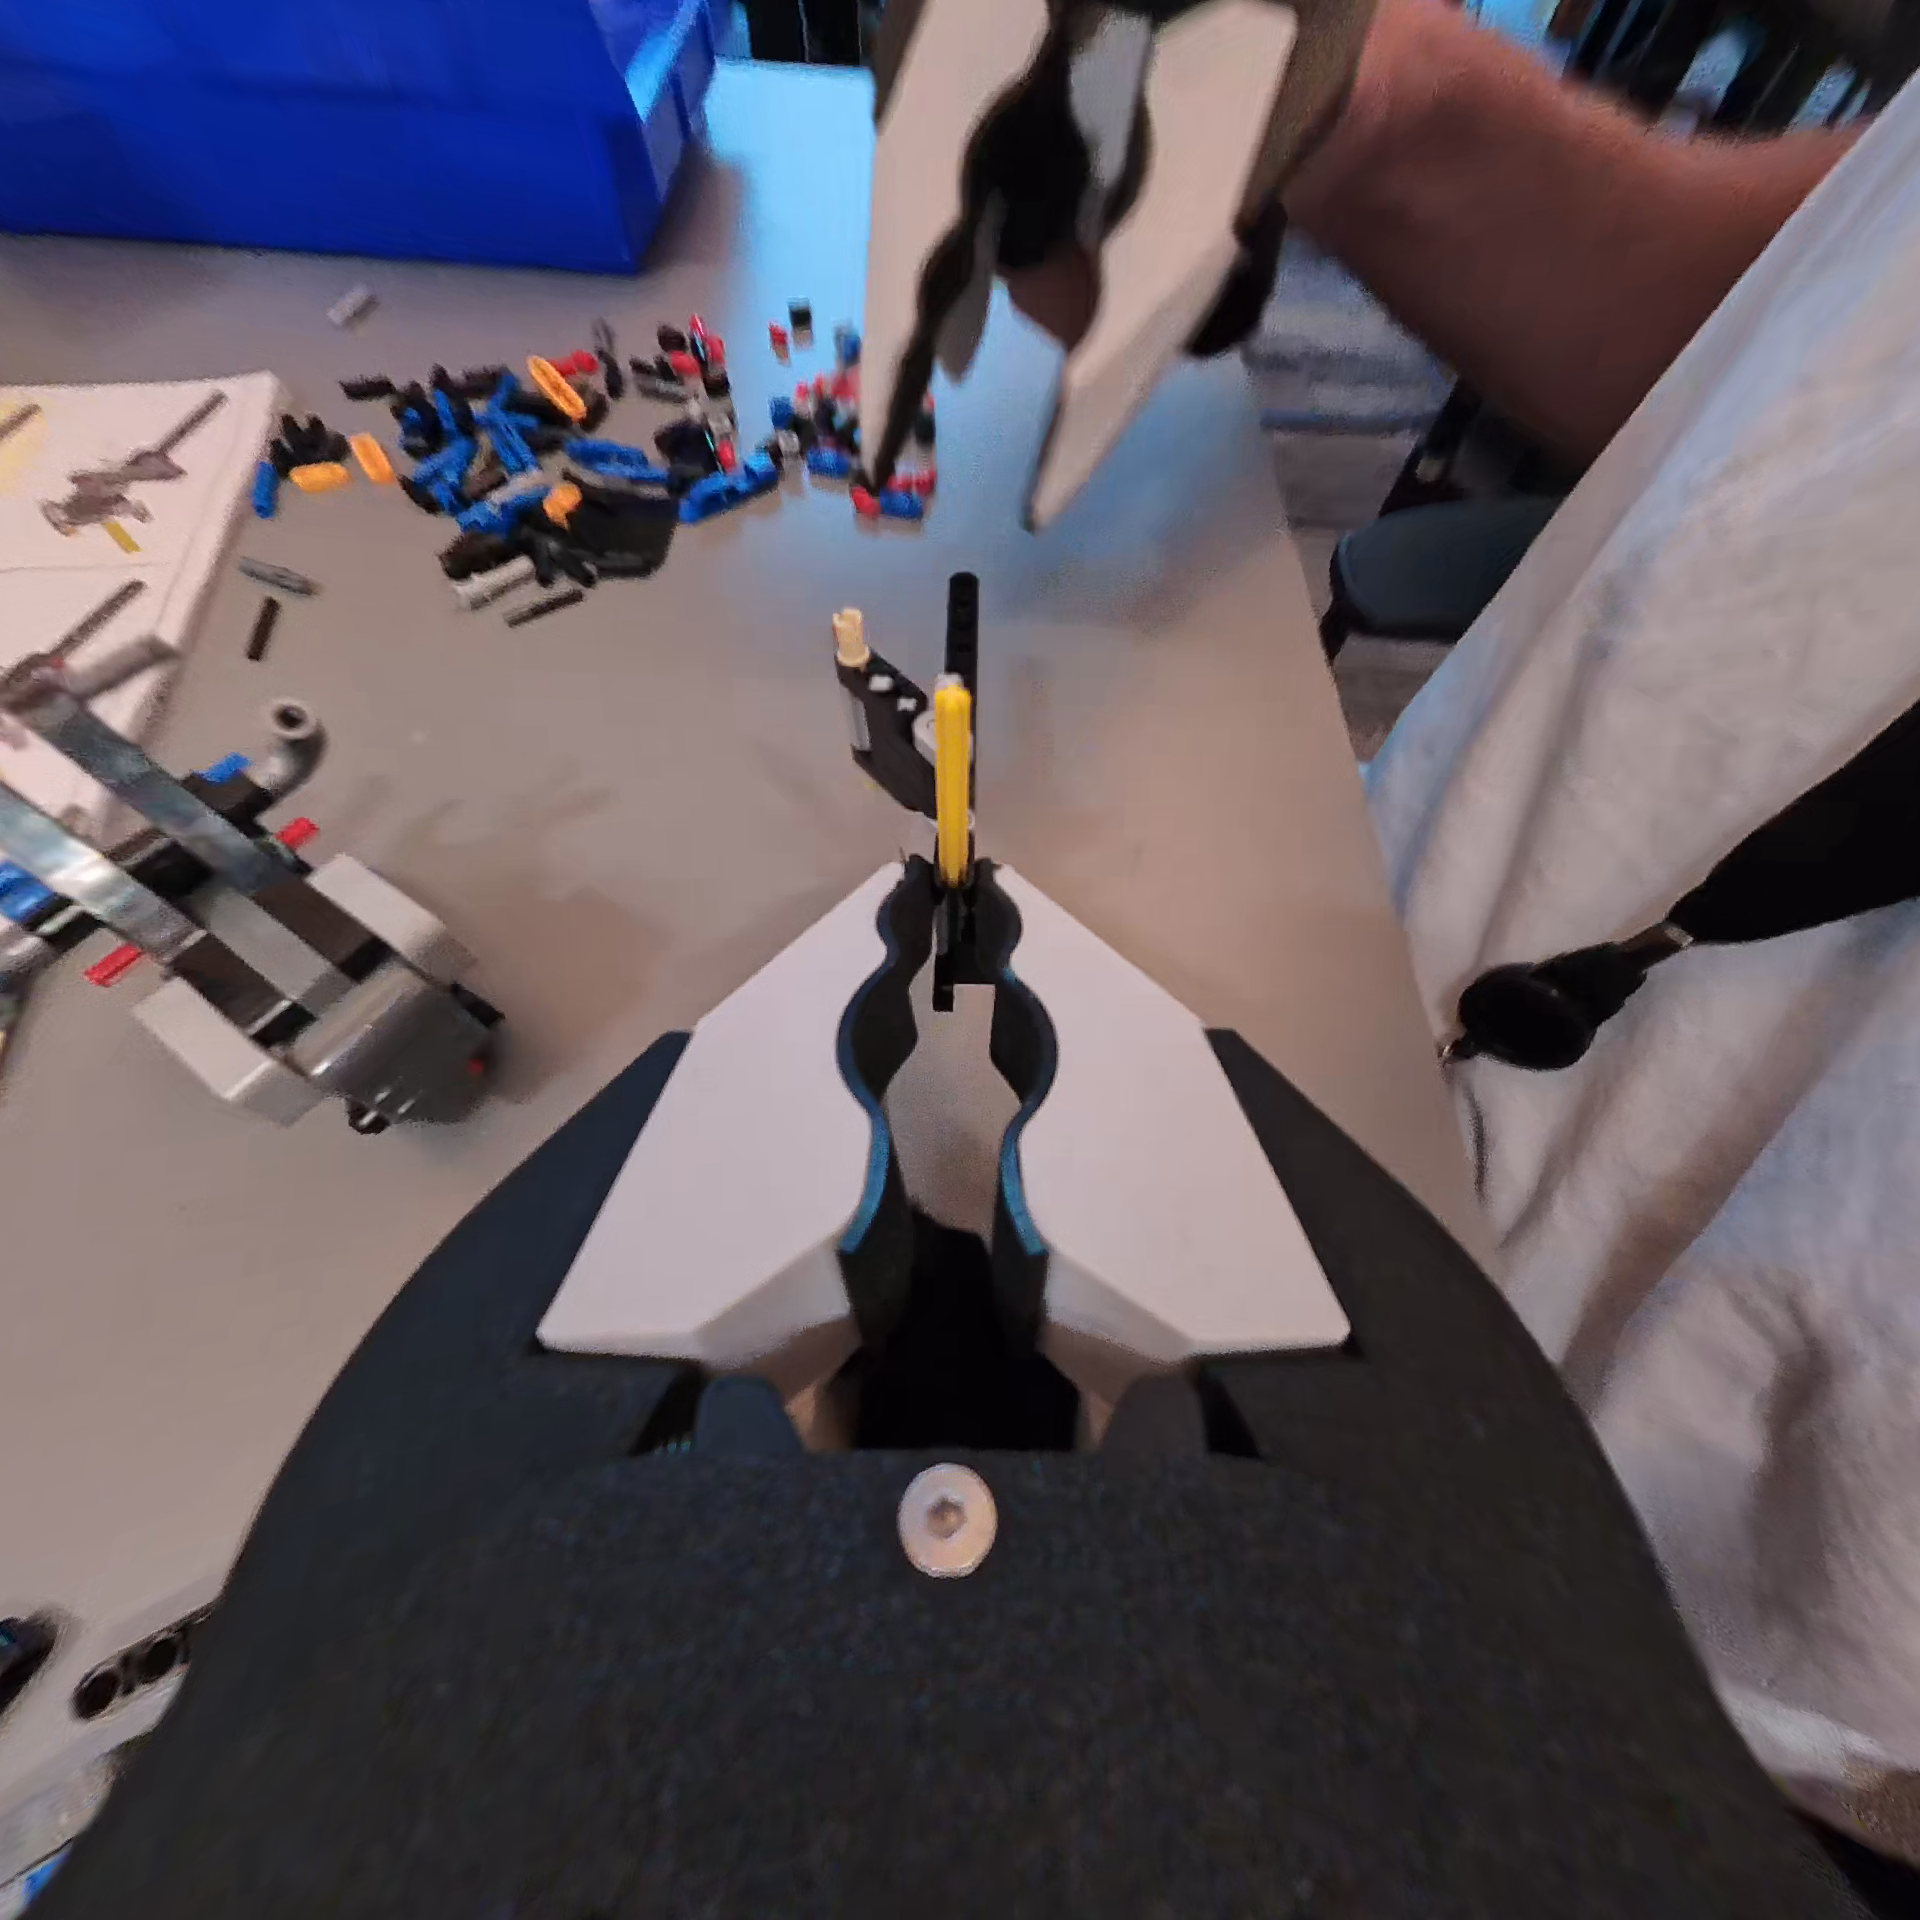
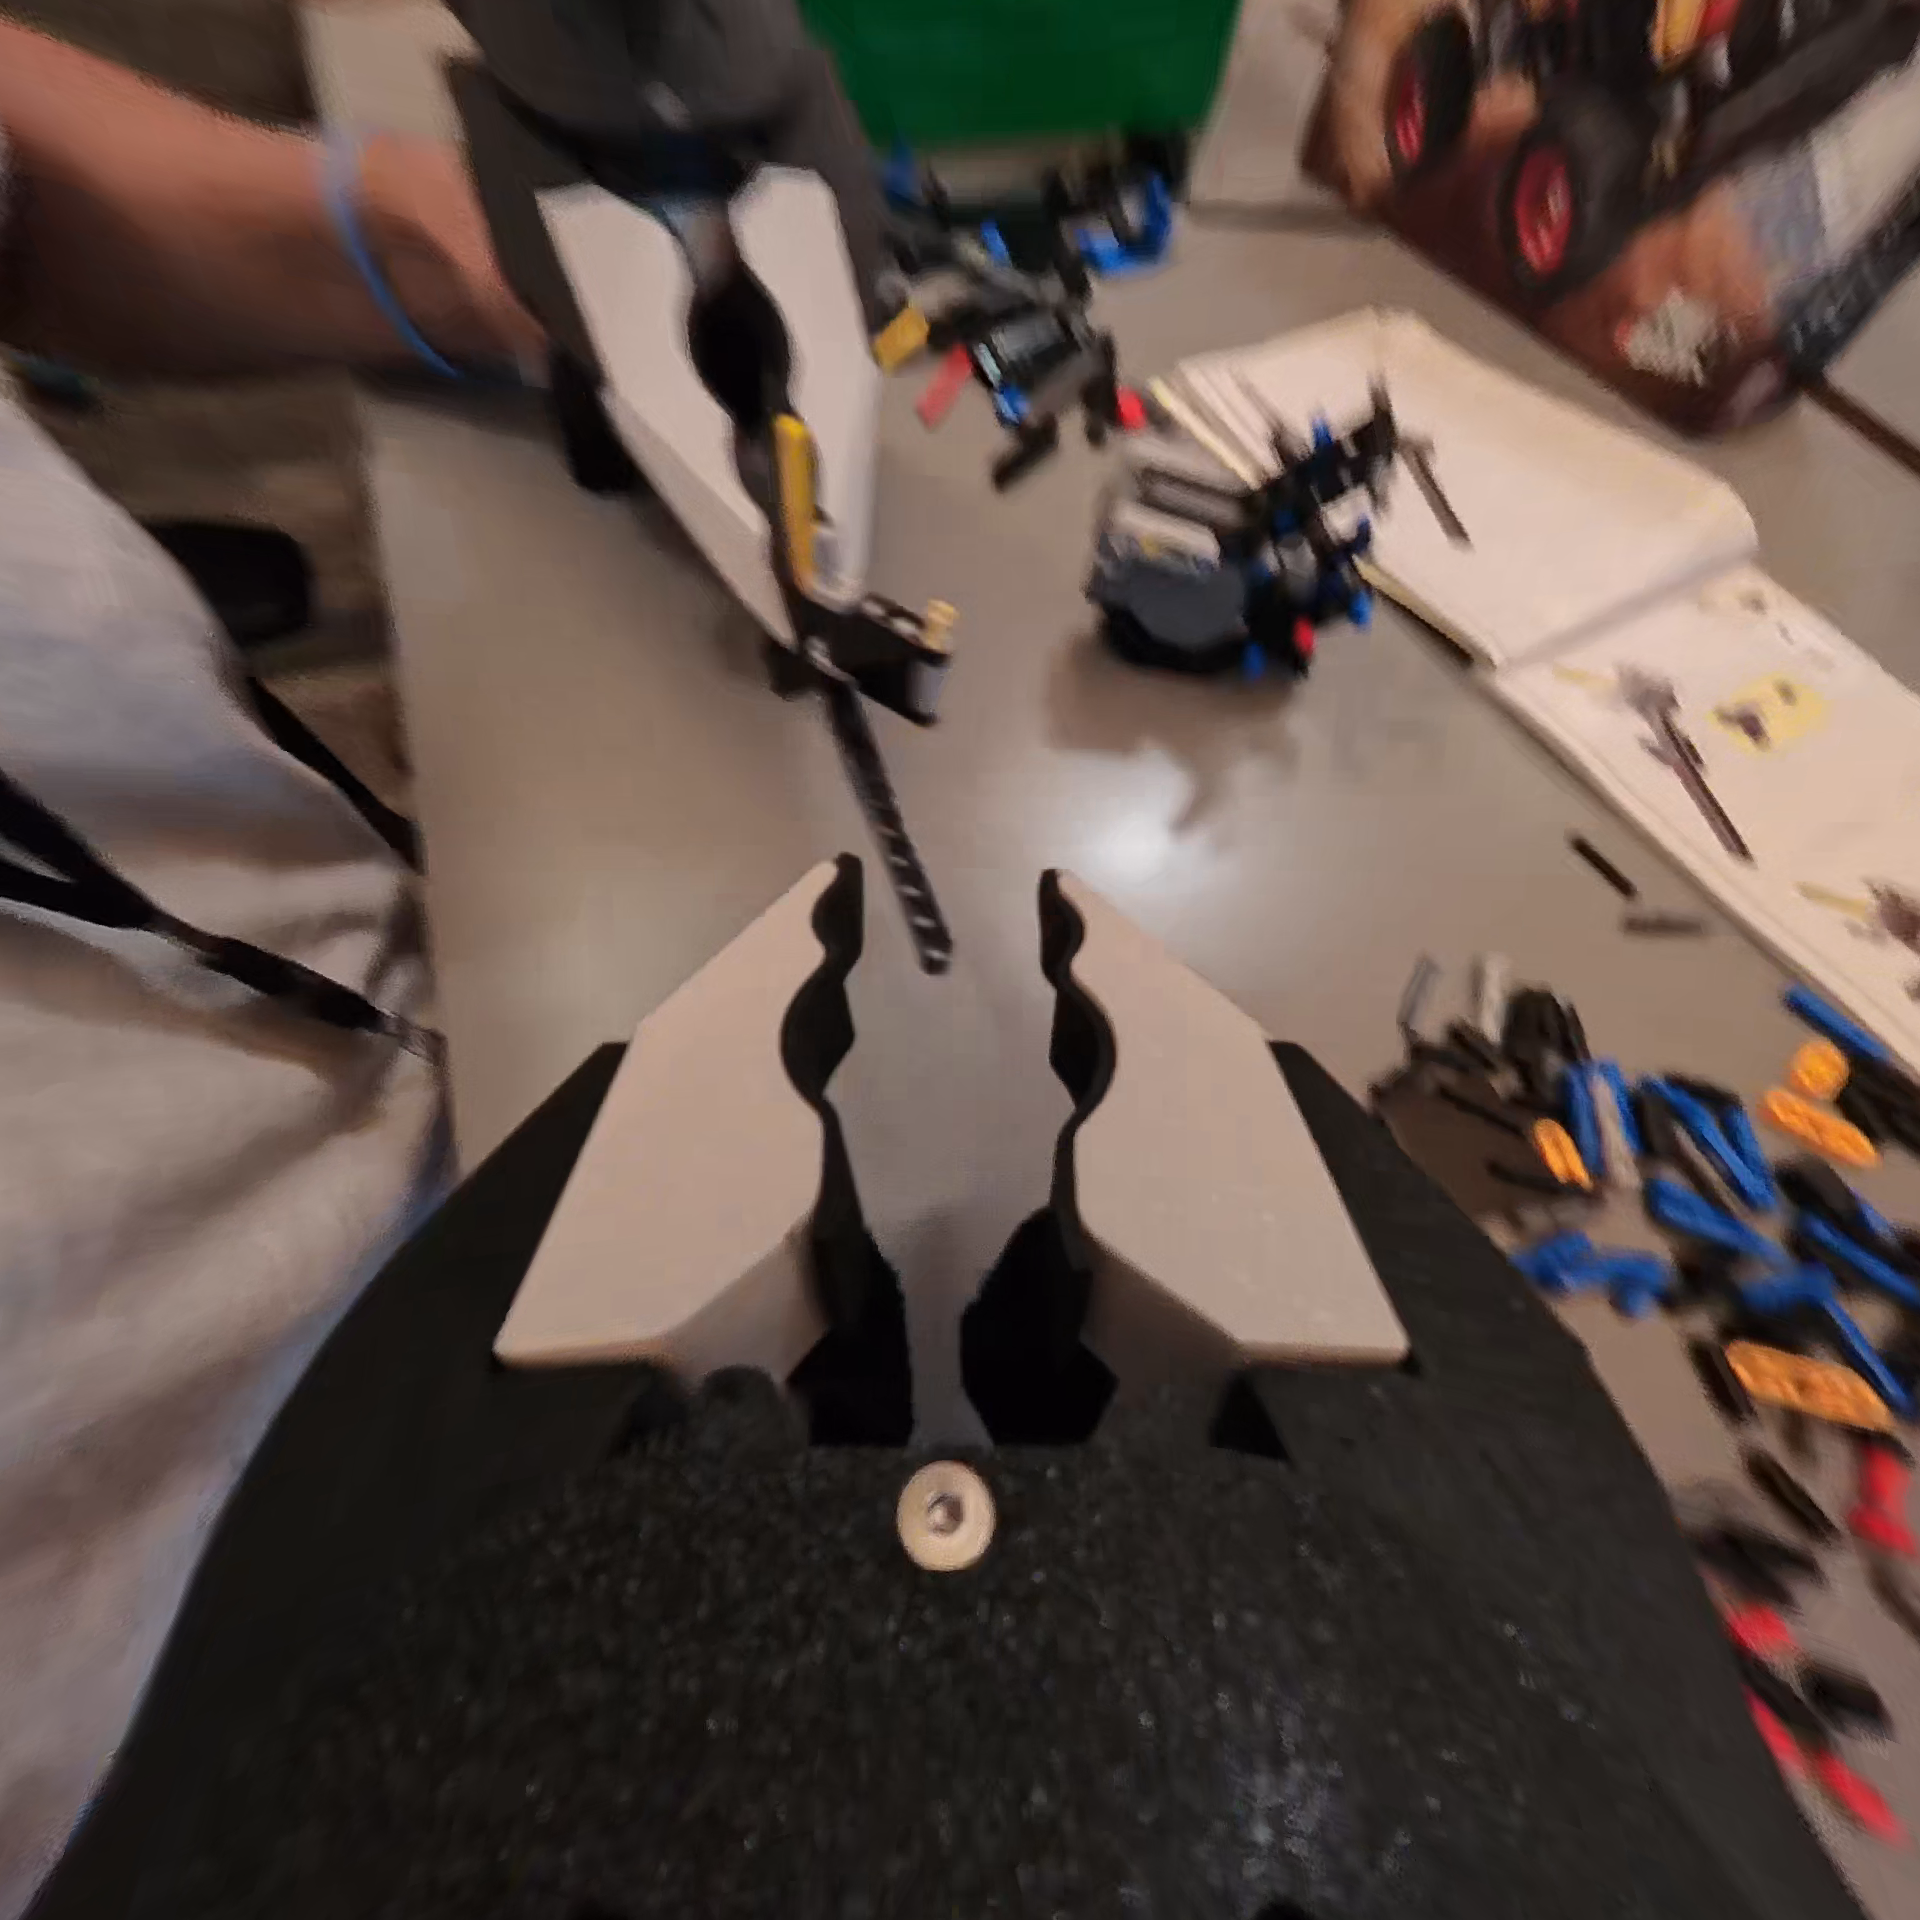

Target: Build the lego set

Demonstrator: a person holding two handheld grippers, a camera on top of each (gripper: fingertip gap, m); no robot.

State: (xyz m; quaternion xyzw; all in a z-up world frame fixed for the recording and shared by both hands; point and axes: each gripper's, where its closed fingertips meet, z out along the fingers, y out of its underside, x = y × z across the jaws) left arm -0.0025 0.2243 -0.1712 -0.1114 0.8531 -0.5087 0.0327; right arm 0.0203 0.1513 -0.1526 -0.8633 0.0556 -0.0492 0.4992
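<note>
Loose lego pieces [image 2: 1704,1226] are motion-blurred; the instruction booklet [image 1: 94,488] is cut off.

Each gripper has a broad black base with a grainy, speckled surface and a silver hex-socket screw [image 1: 947,1519] set in the lower middle of the frame. From the base rise two pale grey wedge-shaped fingers [image 1: 748,1164] lined on their inner edges with wavy black pads. On the left gripper [image 1: 948,883] the pads show a thin blue edge. The right gripper [image 2: 951,894] has the same screw [image 2: 944,1514] and grey fingers [image 2: 686,1174]. The person wears a white shirt [image 1: 1714,935] at the right of the frame, a black strap [image 1: 1621,956] across it, and a thin blue wristband [image 2: 379,260] at upper left.
</note>
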